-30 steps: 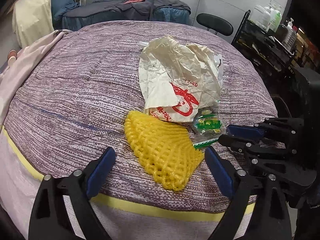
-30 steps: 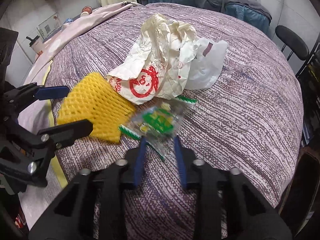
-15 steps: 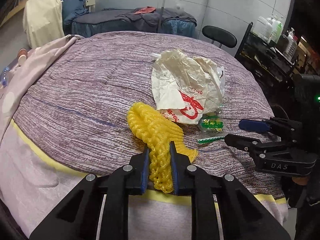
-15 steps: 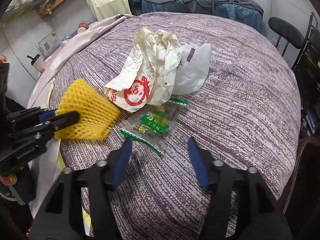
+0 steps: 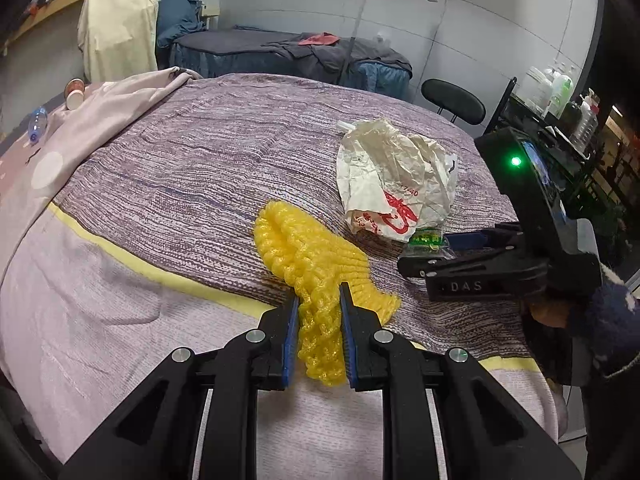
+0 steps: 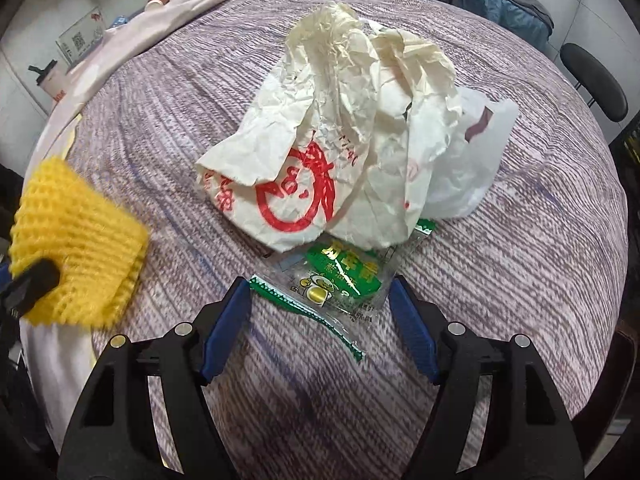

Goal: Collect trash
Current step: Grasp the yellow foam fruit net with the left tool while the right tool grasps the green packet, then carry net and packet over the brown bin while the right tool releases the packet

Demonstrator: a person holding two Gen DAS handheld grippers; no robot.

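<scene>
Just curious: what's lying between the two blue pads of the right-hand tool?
In the right wrist view, a clear green-printed wrapper lies between the right gripper's opening jaws, untouched by either pad, on the purple blanket.

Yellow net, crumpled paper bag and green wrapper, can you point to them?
Yellow net (image 5: 308, 248), left wrist view, on its bunched middle.
Crumpled paper bag (image 6: 332, 128), right wrist view, on its creased front.
Green wrapper (image 6: 344, 276), right wrist view, on its green label.

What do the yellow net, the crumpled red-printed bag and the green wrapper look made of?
Yellow net: likely soft foam mesh, matte, with open lattice cells. Crumpled bag: looks like thin paper, dull, with sharp creases. Green wrapper: clear plastic film, glossy, see-through at the edges.
</scene>
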